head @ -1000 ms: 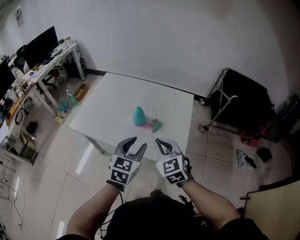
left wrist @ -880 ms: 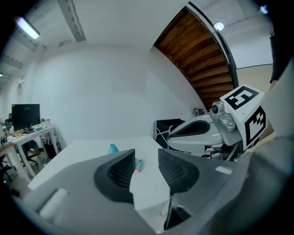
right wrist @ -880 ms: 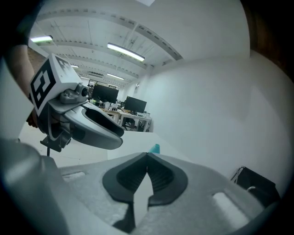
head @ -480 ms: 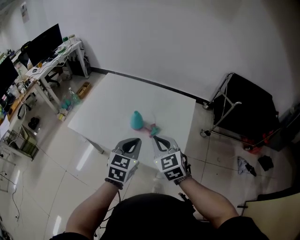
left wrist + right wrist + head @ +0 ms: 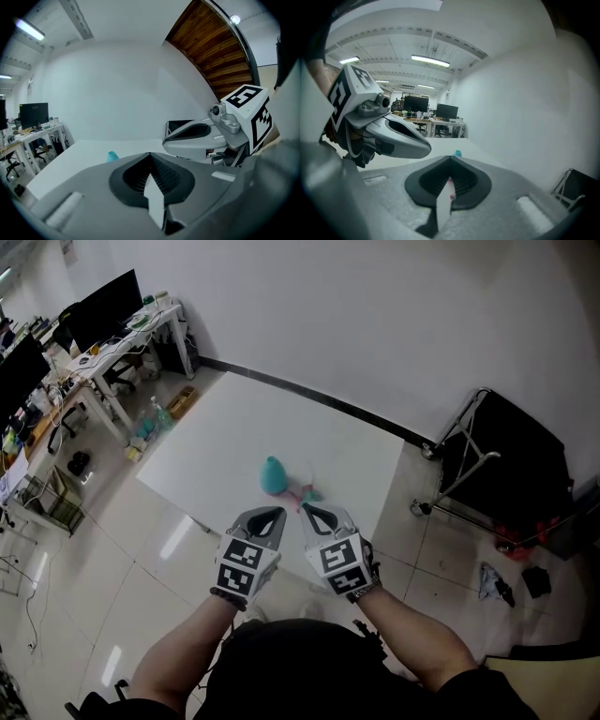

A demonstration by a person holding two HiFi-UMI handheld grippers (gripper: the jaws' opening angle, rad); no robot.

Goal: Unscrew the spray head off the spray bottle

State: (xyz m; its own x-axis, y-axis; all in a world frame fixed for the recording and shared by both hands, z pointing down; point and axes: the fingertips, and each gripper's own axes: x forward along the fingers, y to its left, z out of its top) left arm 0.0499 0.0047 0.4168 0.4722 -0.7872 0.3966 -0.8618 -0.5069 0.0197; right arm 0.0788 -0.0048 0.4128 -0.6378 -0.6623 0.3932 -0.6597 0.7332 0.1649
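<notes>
While the left gripper (image 5: 263, 519) and right gripper (image 5: 314, 517) hang with jaws closed on nothing, the teal spray bottle (image 5: 273, 475) stands ahead of them on the table (image 5: 216, 432), what looks like its pink spray head (image 5: 307, 493) lying just beside it.

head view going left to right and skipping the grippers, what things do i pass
desk with monitors → teal spray bottle → pink spray head lying beside it on the white table → black cart
</notes>
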